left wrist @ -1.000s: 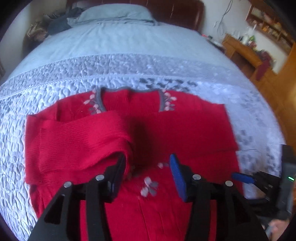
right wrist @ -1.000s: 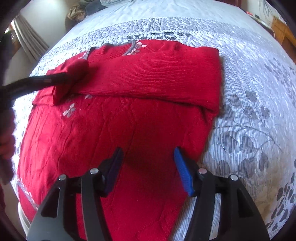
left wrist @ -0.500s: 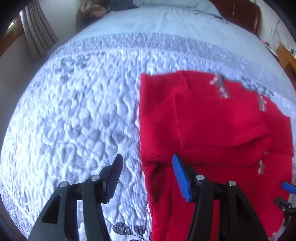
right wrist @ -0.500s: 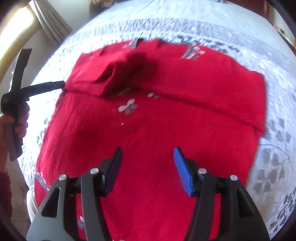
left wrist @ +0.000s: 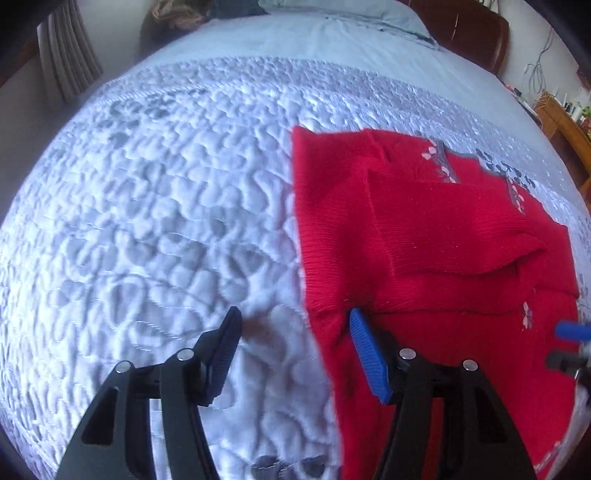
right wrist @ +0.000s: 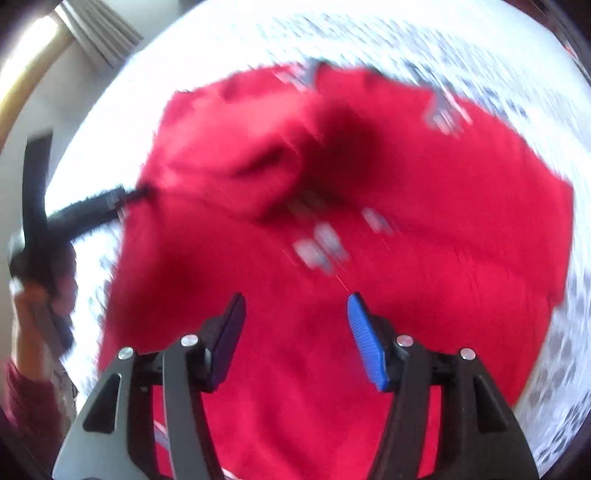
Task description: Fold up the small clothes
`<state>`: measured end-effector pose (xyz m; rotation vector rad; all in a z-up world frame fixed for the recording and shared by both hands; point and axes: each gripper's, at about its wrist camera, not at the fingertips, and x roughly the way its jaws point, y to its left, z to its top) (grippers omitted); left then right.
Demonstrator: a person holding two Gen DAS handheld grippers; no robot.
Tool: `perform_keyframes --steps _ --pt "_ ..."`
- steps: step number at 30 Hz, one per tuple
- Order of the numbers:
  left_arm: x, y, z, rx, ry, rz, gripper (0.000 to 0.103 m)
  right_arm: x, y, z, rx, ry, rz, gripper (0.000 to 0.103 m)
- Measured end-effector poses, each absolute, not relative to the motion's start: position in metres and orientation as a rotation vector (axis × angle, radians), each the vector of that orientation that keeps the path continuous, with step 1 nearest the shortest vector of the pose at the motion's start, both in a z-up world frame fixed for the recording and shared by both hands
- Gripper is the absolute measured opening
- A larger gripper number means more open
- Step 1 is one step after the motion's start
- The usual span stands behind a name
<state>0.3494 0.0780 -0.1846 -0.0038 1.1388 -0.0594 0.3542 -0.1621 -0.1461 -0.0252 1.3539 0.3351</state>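
Puckered quilted bedspread (left wrist: 166,229) | ribbed red knit sweater (left wrist: 424,229), sleeves folded flat

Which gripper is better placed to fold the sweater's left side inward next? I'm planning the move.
Left, probably. The left gripper is open, straddling the red sweater's left edge. The right gripper, also open, hovers over the sweater's middle, away from that edge.

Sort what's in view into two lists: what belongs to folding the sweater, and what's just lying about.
Belongs to the job:
- red sweater, one sleeve folded across its chest
- left gripper, open, at the sweater's side edge
- right gripper, open, over the lower body
- quilted bedspread it lies on

Lying about:
- pillow
- clothes heap beyond the bed
- curtain
- wooden desk
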Motion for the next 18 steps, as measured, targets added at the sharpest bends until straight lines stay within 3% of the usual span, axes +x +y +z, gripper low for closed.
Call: perform_keyframes --steps 12,18 --pt "0.358 0.129 -0.196 -0.178 1.156 0.006 0.061 0.455 -0.042 -0.172 -0.003 1.457 0.358 0.053" --pt "0.356 0.131 -0.199 -0.191 1.136 0.002 0.061 0.464 -0.026 -0.192 -0.073 1.467 0.313 0.058"
